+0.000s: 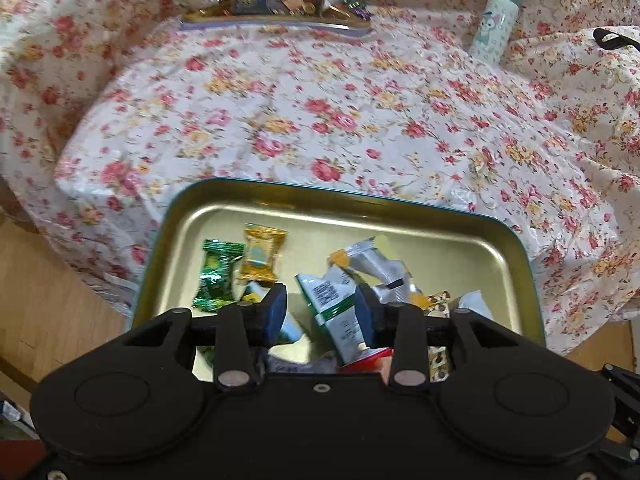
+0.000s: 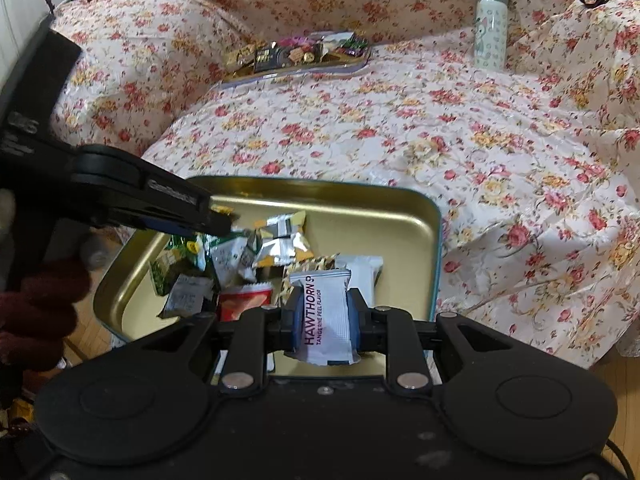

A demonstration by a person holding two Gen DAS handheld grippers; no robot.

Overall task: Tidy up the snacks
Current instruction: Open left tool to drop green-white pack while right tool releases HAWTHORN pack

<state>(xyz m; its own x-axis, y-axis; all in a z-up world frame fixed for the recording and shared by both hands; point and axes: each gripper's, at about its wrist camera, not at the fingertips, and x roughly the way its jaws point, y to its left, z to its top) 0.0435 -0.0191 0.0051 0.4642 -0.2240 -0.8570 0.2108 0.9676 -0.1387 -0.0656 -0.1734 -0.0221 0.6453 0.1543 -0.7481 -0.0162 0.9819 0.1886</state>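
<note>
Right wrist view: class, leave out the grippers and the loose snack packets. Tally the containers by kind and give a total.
Open snack containers: 2 (near gold tin, far tray)
Bottles: 1 (pale green bottle)
Total: 3

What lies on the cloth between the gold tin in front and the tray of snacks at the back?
Nothing: in both wrist views the floral cloth is bare between the gold tin and the tray of snacks. The pale bottle stands off to the right.

Both grippers are matte black plastic: the left gripper [image 1: 321, 312] and right gripper [image 2: 322, 314] have blue finger pads [image 1: 276, 312], silver pivot screws and round embossed discs. A dark maroon knitted sleeve [image 2: 40, 312] shows.
</note>
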